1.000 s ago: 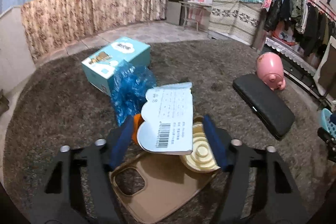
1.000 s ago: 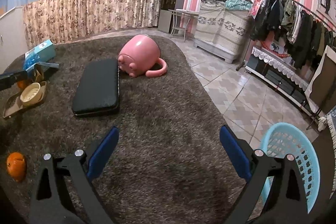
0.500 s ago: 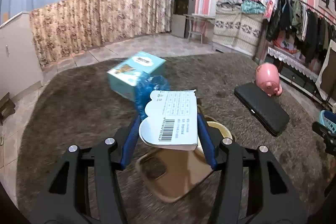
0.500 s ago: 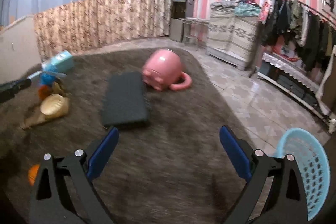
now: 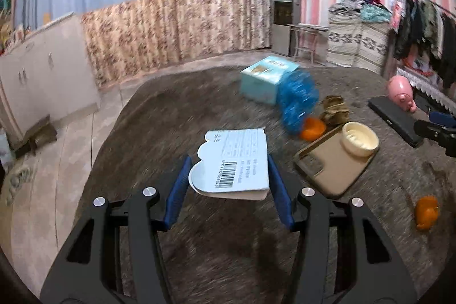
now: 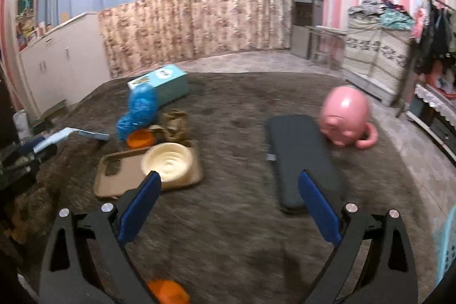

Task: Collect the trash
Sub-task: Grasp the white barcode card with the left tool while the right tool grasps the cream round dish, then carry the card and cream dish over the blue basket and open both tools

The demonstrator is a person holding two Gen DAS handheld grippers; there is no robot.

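White card packet with a barcode (image 5: 232, 164) sits clamped between the blue pads of the left gripper (image 5: 228, 187), held above the brown shaggy carpet (image 5: 176, 116). The right gripper (image 6: 228, 208) hangs with its fingers wide apart and empty, over the carpet near a black flat case (image 6: 299, 158).

The blue basket (image 6: 447, 252) is getting cut off by the picture's right edge. The small print on the white packet (image 5: 232, 163) is looking too blurry to read.
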